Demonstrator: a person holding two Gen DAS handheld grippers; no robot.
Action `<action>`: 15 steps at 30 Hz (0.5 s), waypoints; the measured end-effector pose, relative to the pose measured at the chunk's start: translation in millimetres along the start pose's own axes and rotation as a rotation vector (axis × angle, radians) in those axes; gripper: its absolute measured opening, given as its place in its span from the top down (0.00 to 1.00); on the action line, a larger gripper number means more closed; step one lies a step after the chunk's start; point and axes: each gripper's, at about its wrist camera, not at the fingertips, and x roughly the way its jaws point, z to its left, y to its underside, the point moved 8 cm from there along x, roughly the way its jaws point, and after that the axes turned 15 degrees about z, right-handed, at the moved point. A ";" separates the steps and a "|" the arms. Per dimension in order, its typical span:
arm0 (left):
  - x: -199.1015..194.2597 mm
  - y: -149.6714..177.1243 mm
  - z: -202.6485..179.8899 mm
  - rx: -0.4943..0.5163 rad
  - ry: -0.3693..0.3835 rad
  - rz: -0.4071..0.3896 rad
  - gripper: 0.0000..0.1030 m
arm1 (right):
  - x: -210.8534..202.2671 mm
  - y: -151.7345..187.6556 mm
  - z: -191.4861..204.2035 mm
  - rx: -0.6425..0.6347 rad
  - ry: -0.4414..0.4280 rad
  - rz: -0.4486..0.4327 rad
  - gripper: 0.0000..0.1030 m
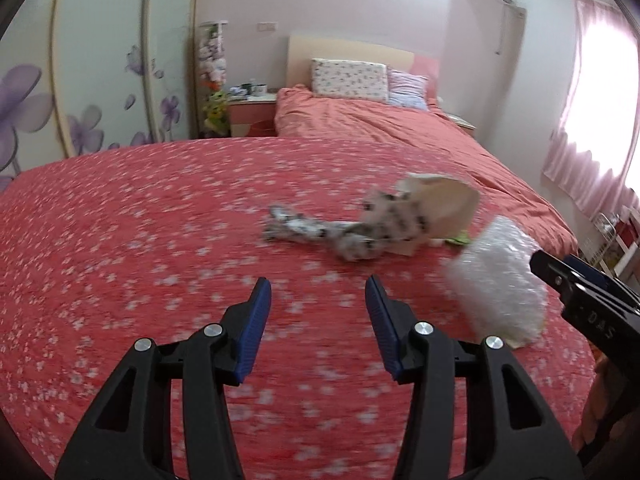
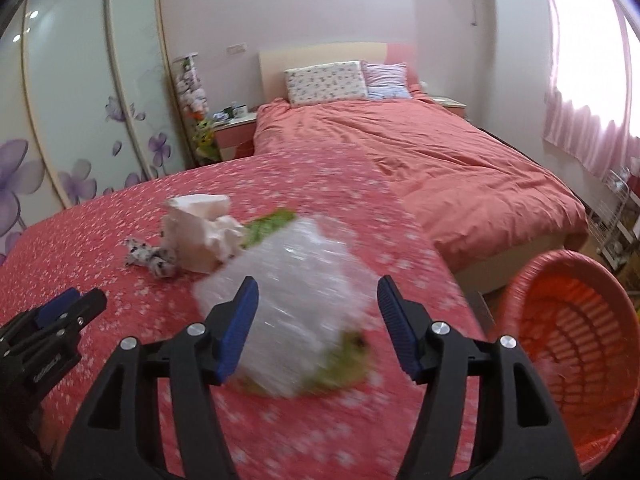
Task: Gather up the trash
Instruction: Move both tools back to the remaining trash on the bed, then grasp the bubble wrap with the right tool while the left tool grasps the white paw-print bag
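Observation:
A sheet of bubble wrap [image 2: 296, 292] lies blurred on the red flowered bedspread [image 1: 120, 240], over a green scrap [image 2: 344, 364]. My right gripper [image 2: 318, 280] is open astride the wrap, and its right pad stands clear of it. Farther back lie a beige paper bag [image 2: 196, 232], a crumpled black-and-white paper [image 2: 152, 258] and a green wrapper [image 2: 268, 224]. My left gripper [image 1: 318, 280] is open over bare bedspread with nothing between its fingers. From the left wrist view the bag [image 1: 440, 204], the paper [image 1: 316, 232] and the wrap [image 1: 496, 280] lie ahead and to the right, beside the right gripper [image 1: 554, 264].
An orange slatted basket [image 2: 580, 344] stands off the bedspread's right edge. Behind is a bed [image 2: 420, 160] with two pillows, a nightstand [image 2: 236, 128] and a flowered wardrobe [image 2: 80, 120] on the left. Pink curtains [image 2: 580, 120] and a wire rack [image 2: 616, 216] are at the right.

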 end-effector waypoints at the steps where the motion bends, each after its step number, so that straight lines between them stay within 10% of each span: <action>1: -0.3 -0.2 5.8 -0.007 -0.001 0.001 0.52 | 4.9 -3.3 7.2 -0.007 0.004 0.003 0.41; 8: 5.1 -0.2 31.6 -0.044 0.006 0.010 0.52 | 39.8 -1.8 17.3 -0.017 0.067 0.093 0.41; 15: 11.0 -5.8 28.6 -0.051 0.024 0.016 0.52 | 35.5 1.0 16.7 -0.042 0.053 0.087 0.84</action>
